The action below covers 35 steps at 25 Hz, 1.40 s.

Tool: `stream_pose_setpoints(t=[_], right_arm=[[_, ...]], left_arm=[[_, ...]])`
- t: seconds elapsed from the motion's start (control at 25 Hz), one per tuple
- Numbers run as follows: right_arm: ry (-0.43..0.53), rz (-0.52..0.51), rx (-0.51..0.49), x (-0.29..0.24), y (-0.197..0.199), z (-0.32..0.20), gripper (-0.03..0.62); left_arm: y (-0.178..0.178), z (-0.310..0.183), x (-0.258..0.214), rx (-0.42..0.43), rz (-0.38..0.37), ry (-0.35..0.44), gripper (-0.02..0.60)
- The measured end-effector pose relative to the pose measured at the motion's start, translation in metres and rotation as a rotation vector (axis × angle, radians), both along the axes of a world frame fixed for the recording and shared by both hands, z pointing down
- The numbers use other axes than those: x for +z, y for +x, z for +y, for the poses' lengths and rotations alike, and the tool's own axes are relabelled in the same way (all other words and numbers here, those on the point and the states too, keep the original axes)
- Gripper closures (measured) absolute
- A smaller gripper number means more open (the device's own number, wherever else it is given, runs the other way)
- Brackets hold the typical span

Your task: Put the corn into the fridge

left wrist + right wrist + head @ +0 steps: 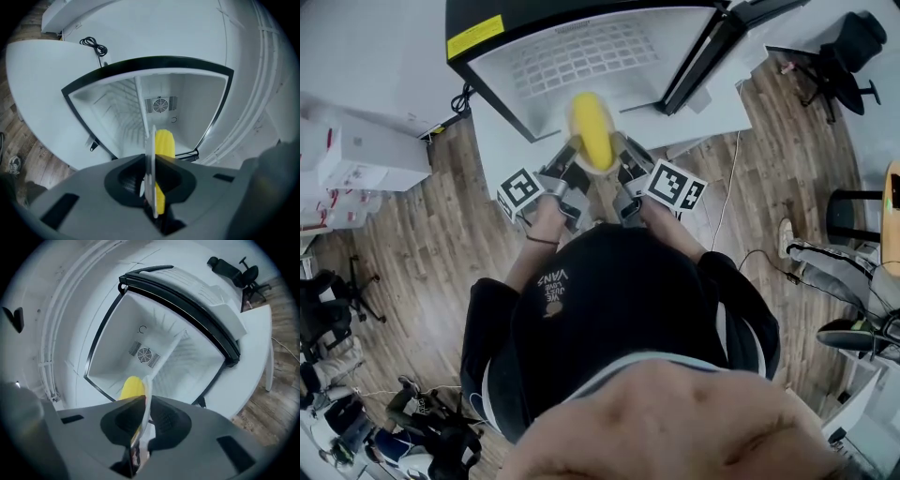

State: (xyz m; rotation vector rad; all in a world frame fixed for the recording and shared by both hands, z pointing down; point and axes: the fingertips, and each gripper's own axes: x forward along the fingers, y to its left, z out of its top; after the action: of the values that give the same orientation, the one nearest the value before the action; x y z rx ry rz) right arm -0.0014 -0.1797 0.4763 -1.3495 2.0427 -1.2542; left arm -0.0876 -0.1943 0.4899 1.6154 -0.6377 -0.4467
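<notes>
A yellow corn cob [592,131] is held up in front of the open fridge [581,56], squeezed between my two grippers. My left gripper [569,167] presses its left side and my right gripper [627,169] its right side. In the left gripper view the corn [164,143] lies just right of the thin closed jaws [151,140]. The right gripper view shows the corn [131,387] just left of the closed jaws [146,383]. Neither gripper has the corn between its own jaws. The fridge's white inside [187,108] with its back fan [144,354] is straight ahead.
The fridge door [703,52] stands open at the right. The fridge sits on a white table [502,141] with a black cable [95,46] on it. Office chairs [844,56] stand at the right, white boxes [356,155] at the left, on a wooden floor.
</notes>
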Motion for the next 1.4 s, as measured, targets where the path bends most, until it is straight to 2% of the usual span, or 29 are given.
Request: stream_pose_setpoints(t=[0.4, 1.0, 1.4], right_arm=[[0.006, 0.004, -0.010, -0.001, 0.004, -0.024, 0.562], [0.010, 0.003, -0.124, -0.006, 0.011, -0.072, 0.562], [-0.012, 0.005, -0.203, 0.001, 0.012, -0.100, 0.560]], left_arm=[[0.005, -0.023, -0.002, -0.011, 0.016, 0.012, 0.531], [0.010, -0.061, -0.006, -0.132, 0.006, 0.010, 0.531], [0.011, -0.080, 0.002, -0.217, 0.006, -0.019, 0.531]])
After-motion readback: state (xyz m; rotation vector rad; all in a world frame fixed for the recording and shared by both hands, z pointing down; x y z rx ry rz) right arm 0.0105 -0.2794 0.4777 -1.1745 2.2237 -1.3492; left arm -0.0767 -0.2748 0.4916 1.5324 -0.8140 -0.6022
